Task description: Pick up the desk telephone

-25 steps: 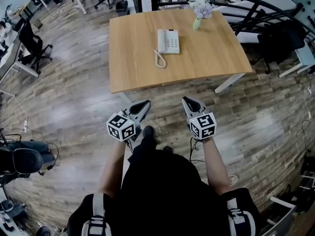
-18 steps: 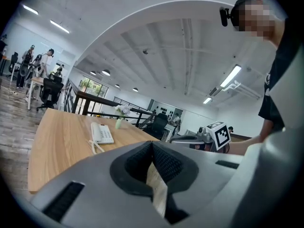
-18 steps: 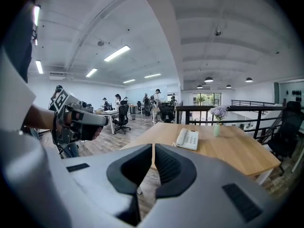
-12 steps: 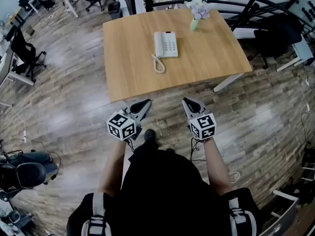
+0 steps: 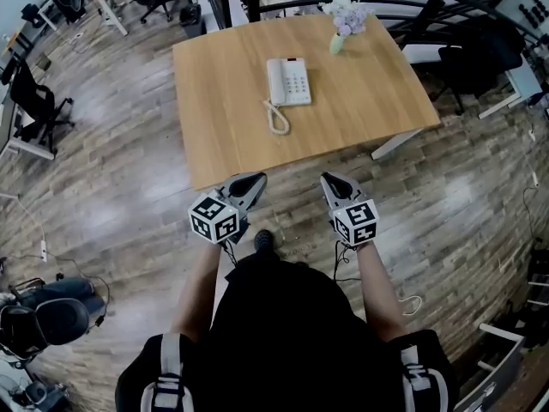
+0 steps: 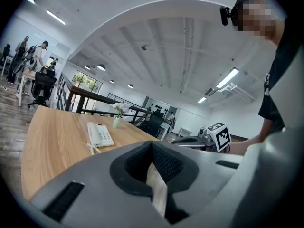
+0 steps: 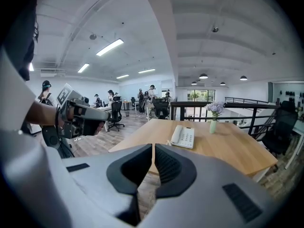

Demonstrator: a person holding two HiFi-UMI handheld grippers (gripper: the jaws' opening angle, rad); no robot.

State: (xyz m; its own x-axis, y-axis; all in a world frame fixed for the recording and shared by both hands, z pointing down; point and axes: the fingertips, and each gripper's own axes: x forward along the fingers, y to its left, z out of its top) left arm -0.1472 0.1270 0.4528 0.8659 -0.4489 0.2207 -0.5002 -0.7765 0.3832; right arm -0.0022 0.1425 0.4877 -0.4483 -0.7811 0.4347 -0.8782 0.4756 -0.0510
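Observation:
A white desk telephone lies on the wooden table, handset on its left side, coiled cord trailing toward the near edge. It also shows in the left gripper view as the telephone and in the right gripper view as the telephone. My left gripper and right gripper hang over the floor just short of the table's near edge, both shut and empty. The telephone is well beyond both.
A small vase of pale flowers stands at the table's far side. A black railing curves behind the table. Office chairs and desks stand at the left, with people in the distance. Wooden floor surrounds the table.
The table and telephone have come closer and lower in the head view as the person walks toward them. Both grippers stay shut and held out in front.

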